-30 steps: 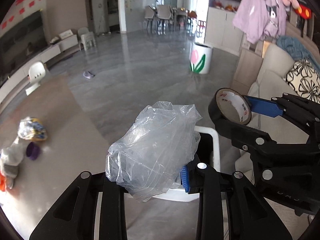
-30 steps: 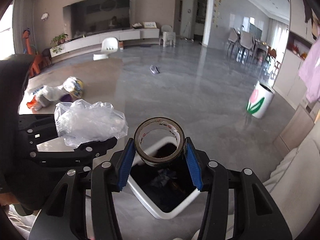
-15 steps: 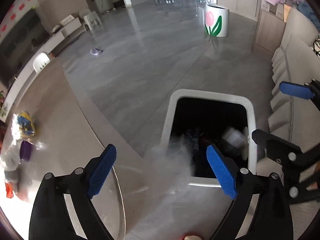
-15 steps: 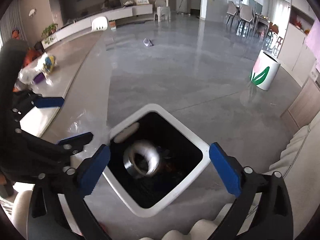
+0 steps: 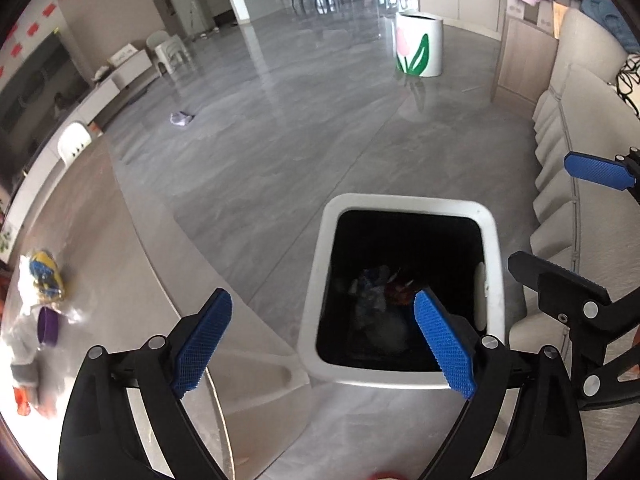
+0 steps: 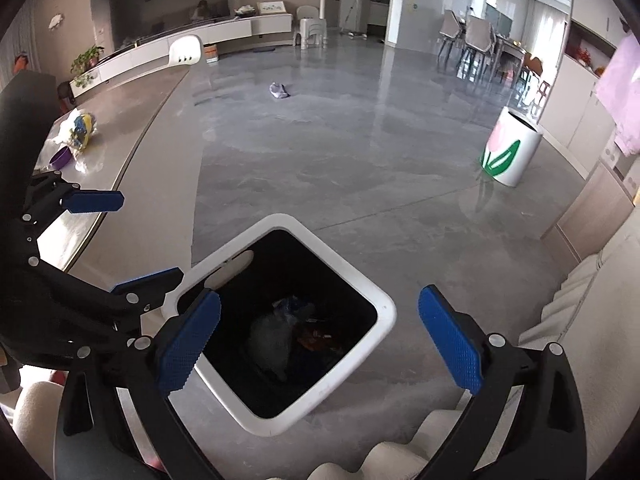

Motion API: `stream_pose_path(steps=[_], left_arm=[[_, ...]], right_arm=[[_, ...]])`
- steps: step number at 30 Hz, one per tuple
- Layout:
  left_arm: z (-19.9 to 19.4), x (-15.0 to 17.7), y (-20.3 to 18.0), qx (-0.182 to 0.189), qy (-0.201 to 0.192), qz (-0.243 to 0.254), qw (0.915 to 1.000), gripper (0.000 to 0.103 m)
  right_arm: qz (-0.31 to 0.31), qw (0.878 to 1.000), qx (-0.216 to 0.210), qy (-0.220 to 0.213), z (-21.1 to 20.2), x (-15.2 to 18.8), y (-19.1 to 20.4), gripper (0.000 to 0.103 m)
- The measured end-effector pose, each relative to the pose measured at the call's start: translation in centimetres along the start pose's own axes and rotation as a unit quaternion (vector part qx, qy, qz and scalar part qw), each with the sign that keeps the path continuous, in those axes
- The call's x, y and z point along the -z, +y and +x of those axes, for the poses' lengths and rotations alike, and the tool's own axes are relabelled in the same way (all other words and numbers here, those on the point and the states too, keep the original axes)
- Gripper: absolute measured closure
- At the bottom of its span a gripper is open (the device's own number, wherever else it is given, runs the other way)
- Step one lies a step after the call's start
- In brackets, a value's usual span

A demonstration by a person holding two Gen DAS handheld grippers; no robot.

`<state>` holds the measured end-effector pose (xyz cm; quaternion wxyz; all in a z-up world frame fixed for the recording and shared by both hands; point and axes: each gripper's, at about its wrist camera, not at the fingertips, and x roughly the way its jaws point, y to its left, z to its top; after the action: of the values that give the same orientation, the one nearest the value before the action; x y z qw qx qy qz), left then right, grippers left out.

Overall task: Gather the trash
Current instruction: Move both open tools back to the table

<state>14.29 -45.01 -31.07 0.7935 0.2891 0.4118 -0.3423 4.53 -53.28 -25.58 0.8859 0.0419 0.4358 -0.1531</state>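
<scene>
A white trash bin point(image 5: 493, 248) with a black liner stands on the grey floor; it also shows in the right wrist view point(image 6: 384, 312). Dropped trash, including a clear plastic bag point(image 6: 272, 340), lies at its bottom. My left gripper point(image 5: 324, 344) is open and empty, above the bin's near left edge. My right gripper point(image 6: 320, 344) is open and empty, right over the bin's mouth. More trash point(image 5: 40, 304) lies on the table at the left: a plastic bag, a purple cup and a yellow-blue wrapper, which also show in the right wrist view point(image 6: 78, 132).
A curved grey table point(image 5: 100, 240) lies left of the bin. A beige sofa point(image 5: 576, 184) lies to the right. A white tulip-painted bin point(image 5: 418, 50) stands farther off. A small purple scrap point(image 6: 279, 91) lies on the floor.
Both grippers opened. The left let go of the clear plastic bag and the right let go of the tape roll; both fell into the bin. Both cameras tilted down towards the bin.
</scene>
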Motion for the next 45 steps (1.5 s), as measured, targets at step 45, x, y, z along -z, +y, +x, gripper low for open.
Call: stream_pose_path(steps=[45], left_arm=[[-19.7, 15.2, 26.4, -0.144, -0.125, -0.230, 0.9544, 0.006]], right_arm=[[-0.126, 0.965, -0.163, -0.160, -10.7, -9.5, 27.7, 0.004]])
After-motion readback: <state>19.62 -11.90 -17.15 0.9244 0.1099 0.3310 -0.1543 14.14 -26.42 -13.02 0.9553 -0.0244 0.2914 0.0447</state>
